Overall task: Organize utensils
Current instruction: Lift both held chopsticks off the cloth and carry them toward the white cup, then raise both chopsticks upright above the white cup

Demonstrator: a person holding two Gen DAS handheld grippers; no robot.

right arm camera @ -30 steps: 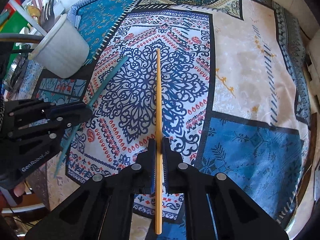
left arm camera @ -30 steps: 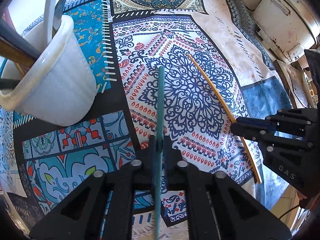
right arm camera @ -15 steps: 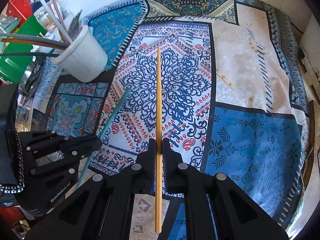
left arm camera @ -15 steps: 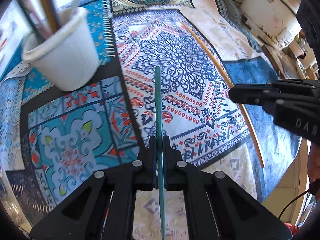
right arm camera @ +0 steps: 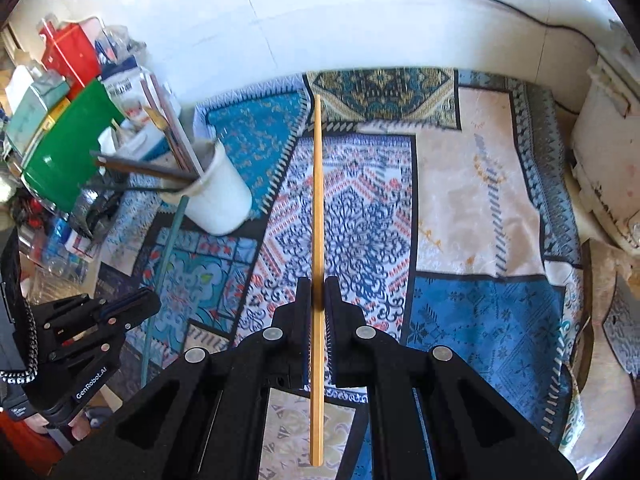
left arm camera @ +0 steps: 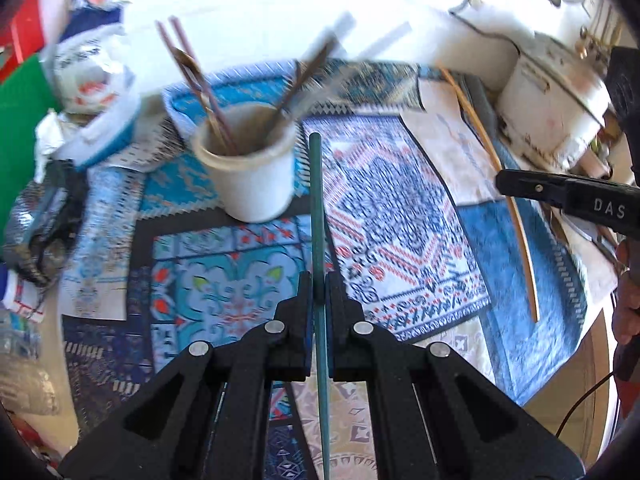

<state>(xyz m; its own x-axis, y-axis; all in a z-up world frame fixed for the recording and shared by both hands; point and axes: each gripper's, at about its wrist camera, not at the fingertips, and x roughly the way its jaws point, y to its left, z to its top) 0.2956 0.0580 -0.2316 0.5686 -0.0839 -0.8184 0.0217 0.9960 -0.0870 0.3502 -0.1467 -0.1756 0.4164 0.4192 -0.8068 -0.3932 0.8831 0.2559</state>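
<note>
- Rose clear of the patterned cloth since a second earlier, both grippers together; cloth looked smaller and farther below, and white wall came into view at the top.
- Swung toward the white cup on the left side: cup shifted from the upper-left corner of the left wrist view to just left of centre.
- Left gripper: clamped tight on a teal chopstick, stick running straight out between the fingers, tip ending just right of the cup's rim in that view.
- Right gripper: pinched shut on a wooden chopstick, stick pointing forward over the cloth's middle, well apart from the cup.
- Cup stood upright on the cloth's left part, several dark and pale utensils leaning out of it.
- Clutter of boxes and a green lid sat left of the cup.
</note>
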